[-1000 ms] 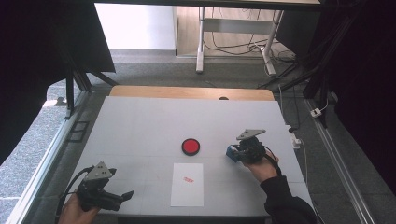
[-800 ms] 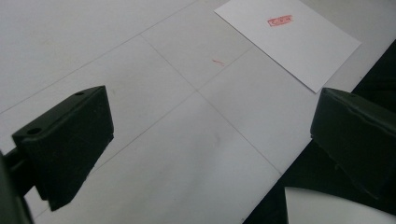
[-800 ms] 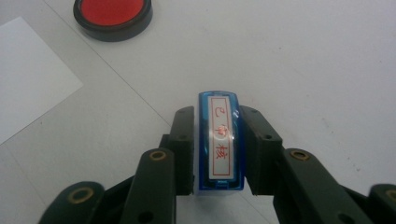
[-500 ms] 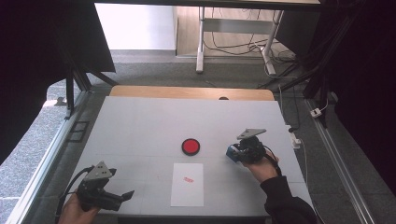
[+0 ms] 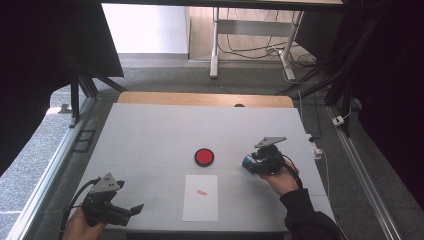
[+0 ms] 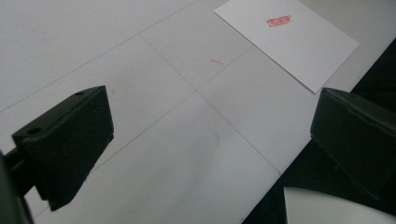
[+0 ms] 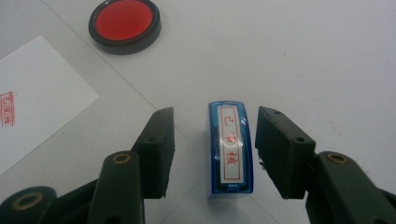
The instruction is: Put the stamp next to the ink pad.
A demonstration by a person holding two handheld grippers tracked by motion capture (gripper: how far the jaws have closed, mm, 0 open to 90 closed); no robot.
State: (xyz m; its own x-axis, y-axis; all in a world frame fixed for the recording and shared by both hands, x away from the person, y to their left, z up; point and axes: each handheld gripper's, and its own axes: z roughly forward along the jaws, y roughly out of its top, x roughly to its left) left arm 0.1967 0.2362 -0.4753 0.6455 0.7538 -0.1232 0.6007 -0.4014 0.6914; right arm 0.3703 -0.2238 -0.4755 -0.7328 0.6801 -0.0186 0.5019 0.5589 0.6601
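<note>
A blue stamp [image 7: 231,149] with red characters on its white label stands on the table between the jaws of my right gripper [image 7: 215,114]. The jaws are open, with a gap on each side of the stamp. In the high view the right gripper [image 5: 252,165] and the stamp [image 5: 246,162] are at the right, just right of the round red ink pad [image 5: 204,156]. A white sheet of paper [image 5: 201,200] bearing a red stamp mark [image 5: 201,191] lies near the front edge. My left gripper [image 5: 134,210] stands open and empty at the front left, pointing toward the paper [image 6: 289,42].
The grey table [image 5: 165,130] has a wooden strip along its far edge [image 5: 205,99]. Its front edge [image 6: 261,191] runs just under my left gripper [image 6: 210,98]. The ink pad [image 7: 124,21] lies ahead and left of the right jaws.
</note>
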